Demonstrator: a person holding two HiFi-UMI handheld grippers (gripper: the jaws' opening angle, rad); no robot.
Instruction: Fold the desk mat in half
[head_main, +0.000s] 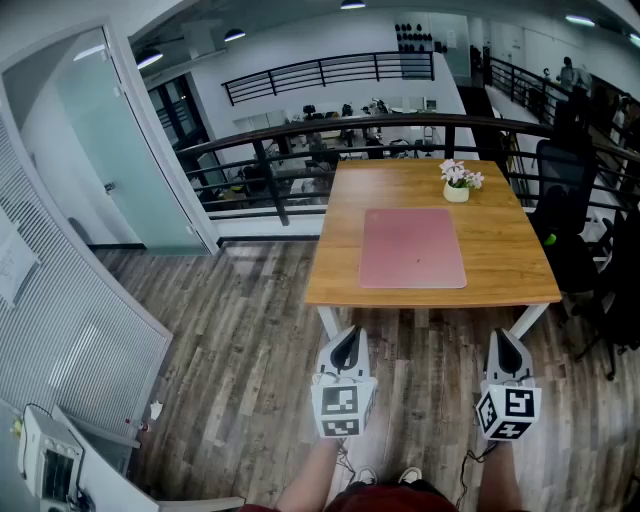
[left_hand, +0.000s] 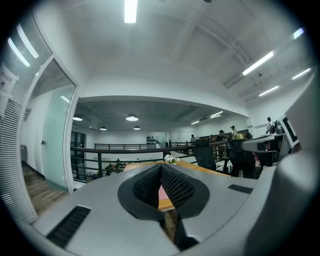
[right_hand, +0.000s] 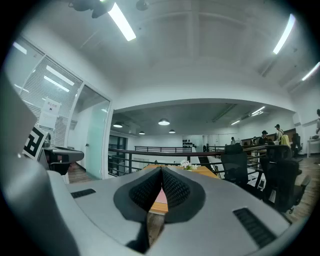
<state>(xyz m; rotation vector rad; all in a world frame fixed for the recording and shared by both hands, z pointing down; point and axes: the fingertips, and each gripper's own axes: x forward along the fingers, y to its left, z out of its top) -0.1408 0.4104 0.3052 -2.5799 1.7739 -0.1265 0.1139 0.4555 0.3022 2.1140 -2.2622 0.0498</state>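
A pink desk mat (head_main: 413, 248) lies flat and unfolded on the wooden table (head_main: 340, 282), toward its near half. Both grippers hang over the floor, short of the table's near edge. My left gripper (head_main: 346, 347) is shut and empty, below the table's left front corner. My right gripper (head_main: 505, 349) is also shut and empty, below the right front corner. Through the left gripper view a sliver of the mat (left_hand: 163, 192) shows between the closed jaw tips (left_hand: 161, 170). The right gripper view shows the mat (right_hand: 161, 199) the same way behind its jaw tips (right_hand: 162, 174).
A small white pot of flowers (head_main: 458, 182) stands at the table's far right, beyond the mat. A black railing (head_main: 300, 135) runs behind the table. Black office chairs (head_main: 572, 200) crowd the right side. A glass partition (head_main: 130, 160) and a white slatted wall stand at left. The floor is wood plank.
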